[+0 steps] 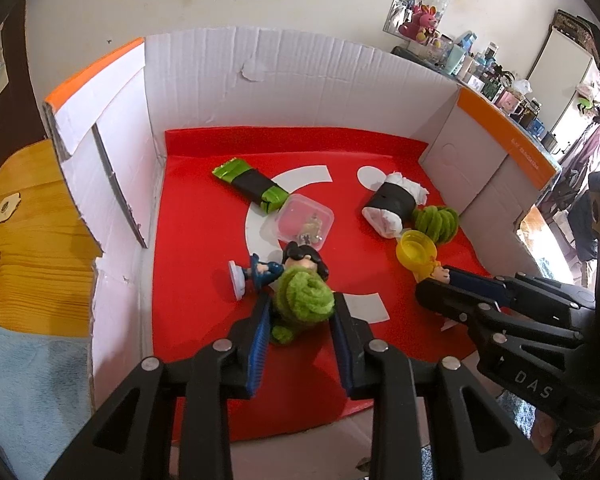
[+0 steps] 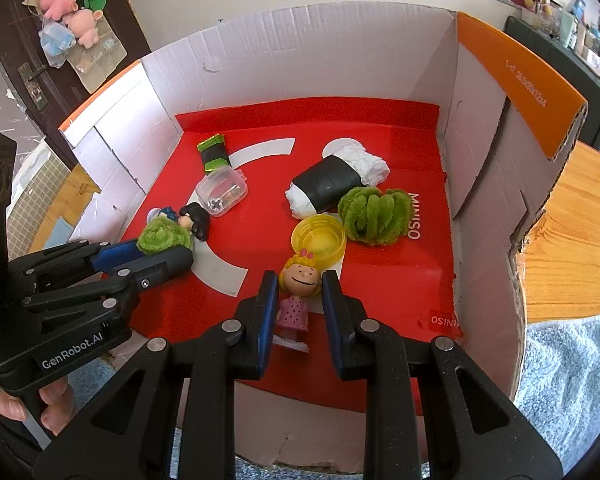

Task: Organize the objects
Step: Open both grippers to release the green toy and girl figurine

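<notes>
From the left wrist, the left gripper (image 1: 300, 312) pinches a fuzzy green coil (image 1: 303, 295) between its blue pads, low over the near middle of the red mat (image 1: 204, 272) that lines the cardboard box (image 1: 260, 80). Just beyond the coil a dark-haired figurine (image 1: 278, 268) lies on its side, touching it. Farther in sit a clear plastic case (image 1: 302, 222) and, toward the far left corner of the mat, a green-and-black packet (image 1: 252, 186). Near the right wall lie a white bundle in a black band (image 1: 392, 200), a second green coil (image 1: 438, 218) and a yellow cap (image 1: 416, 250); the right gripper (image 1: 436, 288) reaches in from the right edge. From the right wrist, the right gripper (image 2: 300, 292) is pressed onto a blonde figurine in a pink dress (image 2: 298, 296), gripping it at the head, near the mat's front edge. The yellow cap (image 2: 320, 240) lies just behind it, and the second green coil (image 2: 374, 210) and the banded bundle (image 2: 336, 188) are beyond. On the left, the left gripper (image 2: 168, 248) holds its coil (image 2: 162, 236) beside the dark-haired figurine (image 2: 192, 220).
</notes>
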The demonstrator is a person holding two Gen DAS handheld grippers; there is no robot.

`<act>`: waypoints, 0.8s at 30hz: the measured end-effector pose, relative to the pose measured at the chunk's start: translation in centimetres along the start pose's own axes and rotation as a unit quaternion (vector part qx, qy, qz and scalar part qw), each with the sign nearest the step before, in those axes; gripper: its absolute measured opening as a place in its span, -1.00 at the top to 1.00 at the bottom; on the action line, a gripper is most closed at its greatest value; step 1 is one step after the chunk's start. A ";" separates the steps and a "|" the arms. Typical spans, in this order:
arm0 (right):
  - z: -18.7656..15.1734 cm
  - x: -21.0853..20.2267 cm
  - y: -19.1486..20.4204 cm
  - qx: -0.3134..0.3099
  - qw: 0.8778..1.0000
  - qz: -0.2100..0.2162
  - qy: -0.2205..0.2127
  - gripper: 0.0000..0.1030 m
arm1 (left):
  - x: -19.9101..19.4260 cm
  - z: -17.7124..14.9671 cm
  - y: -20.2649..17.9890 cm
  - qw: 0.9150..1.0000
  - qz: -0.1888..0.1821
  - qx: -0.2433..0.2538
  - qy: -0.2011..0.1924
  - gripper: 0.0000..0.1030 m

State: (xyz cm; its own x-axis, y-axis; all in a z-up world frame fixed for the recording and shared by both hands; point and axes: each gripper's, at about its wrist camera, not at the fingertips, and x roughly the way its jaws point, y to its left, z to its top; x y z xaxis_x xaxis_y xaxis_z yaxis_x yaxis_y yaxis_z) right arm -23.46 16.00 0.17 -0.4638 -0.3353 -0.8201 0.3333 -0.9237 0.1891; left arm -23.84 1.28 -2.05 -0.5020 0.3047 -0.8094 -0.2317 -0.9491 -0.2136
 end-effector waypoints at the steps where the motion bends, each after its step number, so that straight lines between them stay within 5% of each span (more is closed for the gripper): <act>1: 0.0 0.0 0.0 0.000 1.000 0.000 0.000 0.58 | 0.0 0.0 0.0 1.000 0.000 0.000 0.000 0.41; 13: 0.0 -0.2 0.1 0.000 1.000 0.000 -0.003 0.55 | -0.4 0.2 0.1 1.000 0.010 0.002 -0.012 0.01; 21: -0.1 -0.7 0.0 0.002 1.000 -0.001 -0.008 0.54 | -1.4 0.0 0.2 1.000 0.011 0.001 -0.020 -0.05; 24: -0.1 -1.0 0.1 0.001 1.000 -0.003 -0.011 0.27 | -1.8 -0.1 0.2 1.000 0.013 -0.001 -0.027 -0.14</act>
State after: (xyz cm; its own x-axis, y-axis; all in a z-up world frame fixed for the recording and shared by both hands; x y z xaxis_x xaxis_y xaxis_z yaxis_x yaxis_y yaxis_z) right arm -22.83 16.27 0.95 -0.4839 -0.3343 -0.8088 0.3294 -0.9258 0.1856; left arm -22.89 0.53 -0.66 -0.5524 0.2835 -0.7839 -0.2158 -0.9570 -0.1940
